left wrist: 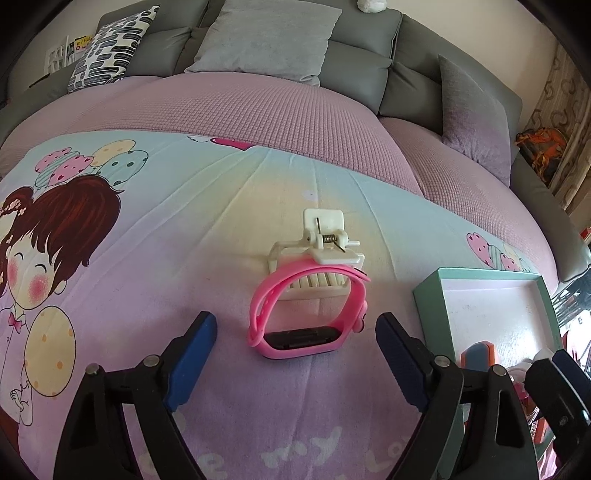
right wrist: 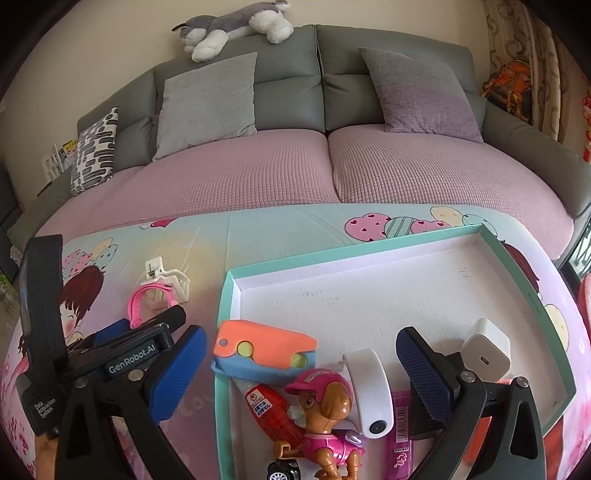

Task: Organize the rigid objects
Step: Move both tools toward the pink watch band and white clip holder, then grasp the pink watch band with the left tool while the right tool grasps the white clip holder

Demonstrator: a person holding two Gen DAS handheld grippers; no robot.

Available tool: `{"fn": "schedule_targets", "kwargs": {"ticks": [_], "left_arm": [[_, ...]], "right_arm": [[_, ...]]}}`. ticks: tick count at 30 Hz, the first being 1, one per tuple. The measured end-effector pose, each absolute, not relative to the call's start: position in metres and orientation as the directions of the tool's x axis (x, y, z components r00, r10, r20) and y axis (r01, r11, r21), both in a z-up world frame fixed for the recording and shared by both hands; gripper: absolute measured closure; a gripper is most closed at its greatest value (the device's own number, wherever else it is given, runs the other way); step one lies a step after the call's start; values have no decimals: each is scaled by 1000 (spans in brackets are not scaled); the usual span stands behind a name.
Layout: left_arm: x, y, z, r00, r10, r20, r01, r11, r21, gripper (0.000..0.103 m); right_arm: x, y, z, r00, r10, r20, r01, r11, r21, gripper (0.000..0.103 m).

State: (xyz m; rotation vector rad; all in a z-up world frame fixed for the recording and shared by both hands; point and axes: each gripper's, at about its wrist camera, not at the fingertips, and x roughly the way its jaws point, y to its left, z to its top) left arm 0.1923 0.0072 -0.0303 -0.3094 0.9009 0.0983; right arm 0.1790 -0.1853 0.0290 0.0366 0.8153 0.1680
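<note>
A pink watch (left wrist: 306,343) lies on the cartoon blanket, with its strap looped over a white claw clip (left wrist: 321,254). My left gripper (left wrist: 297,319) stands open around the watch, one blue pad on each side, neither touching it. Both items also show at the left of the right wrist view: watch (right wrist: 142,302), clip (right wrist: 166,280). My right gripper (right wrist: 301,334) hangs open over the teal box (right wrist: 221,314), holding nothing. In the box lie an orange-and-blue toy (right wrist: 266,350), a pink dog figure (right wrist: 325,413), a white band (right wrist: 369,391) and a white charger (right wrist: 487,350).
A red tube (right wrist: 269,410) and a pink bar (right wrist: 400,435) also lie in the box, whose far half is bare. The teal box (left wrist: 428,295) sits right of the watch. Behind is a grey sofa (right wrist: 317,74) with cushions and a plush dog (right wrist: 236,26).
</note>
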Motion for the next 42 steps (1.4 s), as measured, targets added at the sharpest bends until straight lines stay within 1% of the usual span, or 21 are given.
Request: {"fn": "schedule_targets", "kwargs": {"ticks": [1, 5, 8, 10, 16, 19, 23, 31, 33, 34, 35, 42], "left_arm": [[192, 8, -30, 621, -43, -783, -214, 951, -222, 23], [191, 10, -29, 627, -59, -776, -202, 951, -235, 26], [190, 9, -28, 629, -81, -773, -186, 950, -251, 32], [190, 10, -28, 629, -97, -771, -176, 949, -263, 40], [185, 17, -26, 635, -138, -760, -168, 936, -311, 40], [182, 23, -24, 638, -137, -758, -176, 932, -317, 40], [176, 40, -18, 648, -112, -754, -212, 924, -319, 40], [157, 85, -12, 655, -29, -755, -339, 882, -328, 41], [152, 95, -14, 652, -13, -758, -368, 869, -331, 41], [150, 100, -15, 650, -9, -760, -378, 863, -334, 41], [149, 104, -16, 650, -6, -760, -387, 858, -338, 41], [142, 121, -16, 649, 19, -760, -422, 841, -339, 41]], "right_arm": [[182, -184, 31, 671, 176, -720, -145, 984, 105, 0], [196, -173, 36, 656, 217, -723, -191, 974, 119, 0], [206, -160, 42, 648, 250, -720, -244, 963, 114, 0], [213, -149, 43, 634, 272, -724, -275, 954, 118, 0], [227, -122, 39, 590, 301, -749, -341, 934, 106, 0], [234, -112, 35, 568, 315, -760, -360, 926, 114, 0], [242, -98, 32, 540, 337, -771, -382, 915, 133, 0], [249, -63, 23, 501, 338, -797, -428, 897, 111, 0], [250, -55, 19, 491, 335, -804, -438, 893, 105, 6], [251, -51, 17, 486, 331, -808, -442, 892, 100, 11], [251, -47, 14, 481, 328, -813, -445, 890, 95, 14], [257, -27, -1, 449, 314, -836, -458, 885, 86, 28]]}}
